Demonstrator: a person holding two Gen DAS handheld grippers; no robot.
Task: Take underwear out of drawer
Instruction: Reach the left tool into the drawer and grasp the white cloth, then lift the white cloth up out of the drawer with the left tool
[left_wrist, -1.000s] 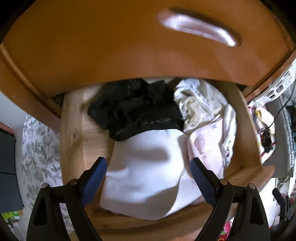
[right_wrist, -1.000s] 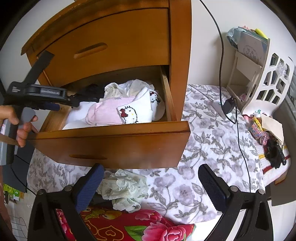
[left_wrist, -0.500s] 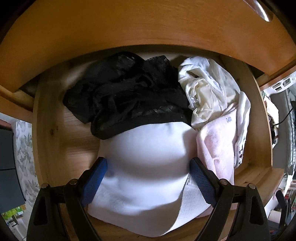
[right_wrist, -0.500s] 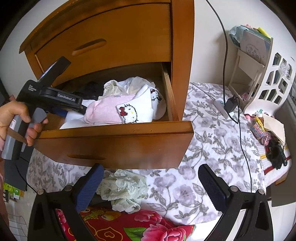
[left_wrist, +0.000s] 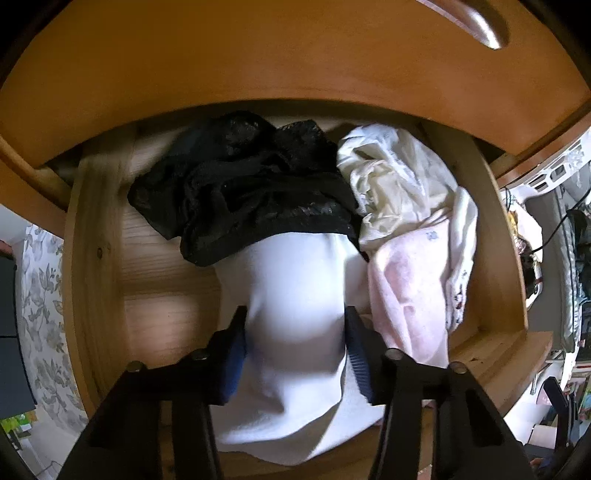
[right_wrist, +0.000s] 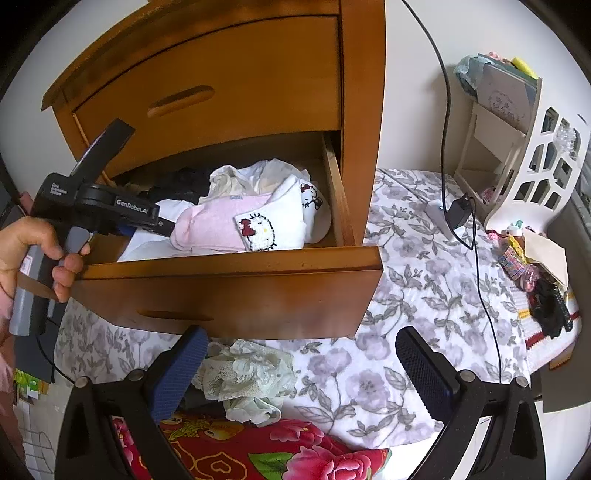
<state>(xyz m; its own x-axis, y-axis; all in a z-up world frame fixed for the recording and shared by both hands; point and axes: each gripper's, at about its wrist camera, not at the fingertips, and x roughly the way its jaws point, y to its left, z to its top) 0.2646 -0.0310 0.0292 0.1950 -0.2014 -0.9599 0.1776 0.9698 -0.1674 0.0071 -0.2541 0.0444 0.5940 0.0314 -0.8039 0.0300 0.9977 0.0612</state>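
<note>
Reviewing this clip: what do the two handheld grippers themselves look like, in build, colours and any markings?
Both are black plastic frames with silver bolt heads and two fingers faced with ribbed dark-blue pads. The left gripper, seen from the right wrist view, has a grey pistol-style handle and white "GenRobot.AI" lettering. No sleeve is clearly visible.

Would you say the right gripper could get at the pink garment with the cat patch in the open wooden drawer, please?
Probably yes: the right gripper is open and empty below the open wooden drawer, and the pink garment lies exposed on top; it must first rise over the drawer front.
</note>
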